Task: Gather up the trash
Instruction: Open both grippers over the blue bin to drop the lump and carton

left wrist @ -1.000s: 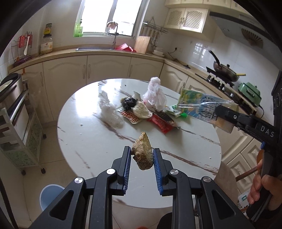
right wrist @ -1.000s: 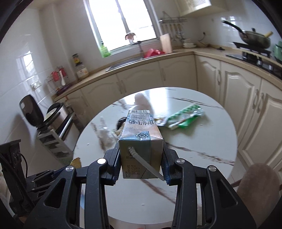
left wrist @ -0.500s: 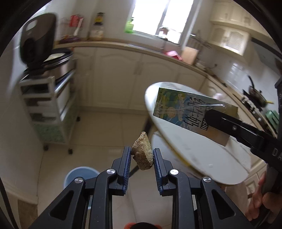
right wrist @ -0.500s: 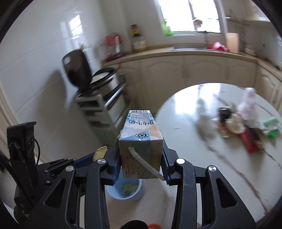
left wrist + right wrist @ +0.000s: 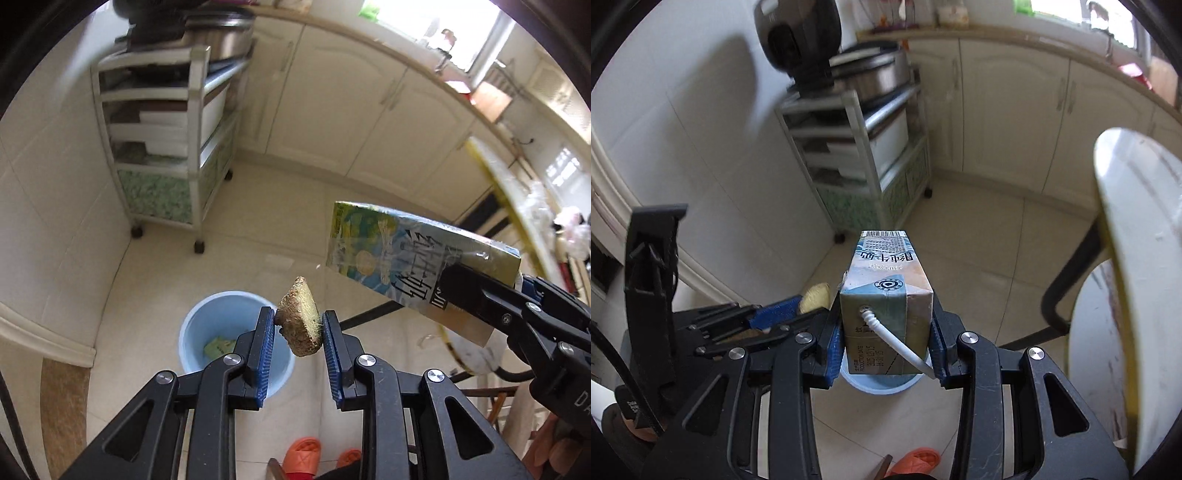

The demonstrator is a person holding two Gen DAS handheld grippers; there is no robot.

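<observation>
**Two pieces of trash held over the floor by the bin**

Two hand-held grippers are in view, each with one piece of trash. The left hand-held gripper (image 5: 298, 332) has a brown fibrous lump (image 5: 299, 323) between its blue pads; its jaws are opening, yet the lump still sits wedged between them and has not dropped. The right hand-held gripper (image 5: 886, 334) is clamped on a milk carton (image 5: 886, 306), gripped at its sides, with a white straw (image 5: 894, 341) bent down across its near end.

Two orange slippers (image 5: 306, 456) show at the bottom edge of the left view, on the floor.

One light blue bin (image 5: 221, 332) stands on the tiled floor. In the left view it lies just behind and left of the lump, partly hidden by the left jaw; some green scrap (image 5: 218, 347) lies inside. In the right view only the bin's near rim shows under the carton.

To the right, the round counter (image 5: 1137, 258) juts in with its edge close to the carton; its dark leg (image 5: 1067, 280) stands on the floor between counter and bin. More trash (image 5: 570, 229) lies on the counter, too blurred to count.

Farther off, one wheeled rack (image 5: 173, 140) stands against the wall with a cooker (image 5: 864, 70) on top. Open floor lies between the rack, the bin and the far cabinets (image 5: 351, 92).
</observation>
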